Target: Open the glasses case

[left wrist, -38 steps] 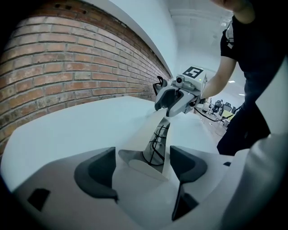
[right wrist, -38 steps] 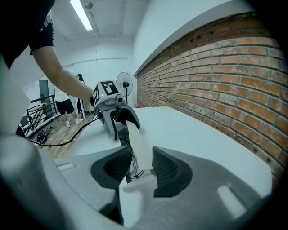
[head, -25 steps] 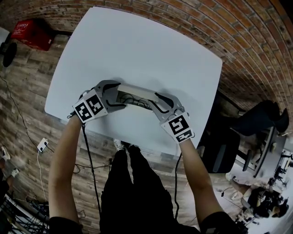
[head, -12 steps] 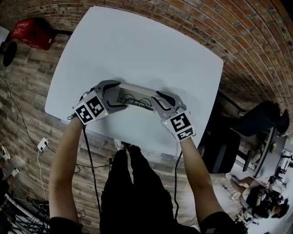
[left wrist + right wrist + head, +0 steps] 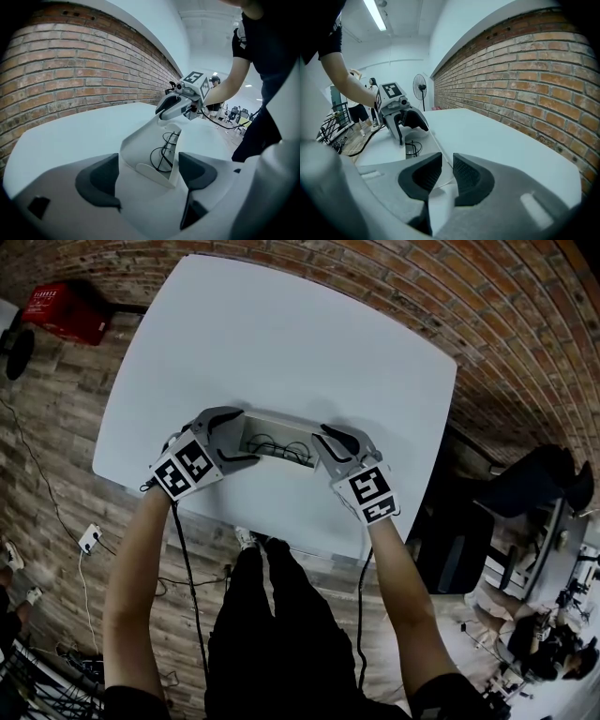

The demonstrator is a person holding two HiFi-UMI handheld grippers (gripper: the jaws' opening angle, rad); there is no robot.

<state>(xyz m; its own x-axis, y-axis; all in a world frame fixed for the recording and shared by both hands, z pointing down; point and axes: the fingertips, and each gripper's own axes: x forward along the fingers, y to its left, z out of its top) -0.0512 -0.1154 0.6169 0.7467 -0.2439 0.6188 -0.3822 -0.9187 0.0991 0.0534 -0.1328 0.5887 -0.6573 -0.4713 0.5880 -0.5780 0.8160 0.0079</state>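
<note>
A white glasses case lies open near the front of the white table, with dark-rimmed glasses inside. My left gripper holds the case's left end. In the left gripper view the case fills the gap between its pads, with the glasses just beyond. My right gripper is at the case's right end. Its jaws have just been closing and stand almost together, with a thin white edge of the case between them.
The table's front edge runs just below both grippers, with the person's legs under it. A red box sits on the brick-patterned floor at top left, and a power strip lies at left. A dark chair stands at right. A fan stands far off.
The right gripper's jaws have narrowed onto the case's right end and that hand has edged slightly toward the case. The left gripper has kept still.
</note>
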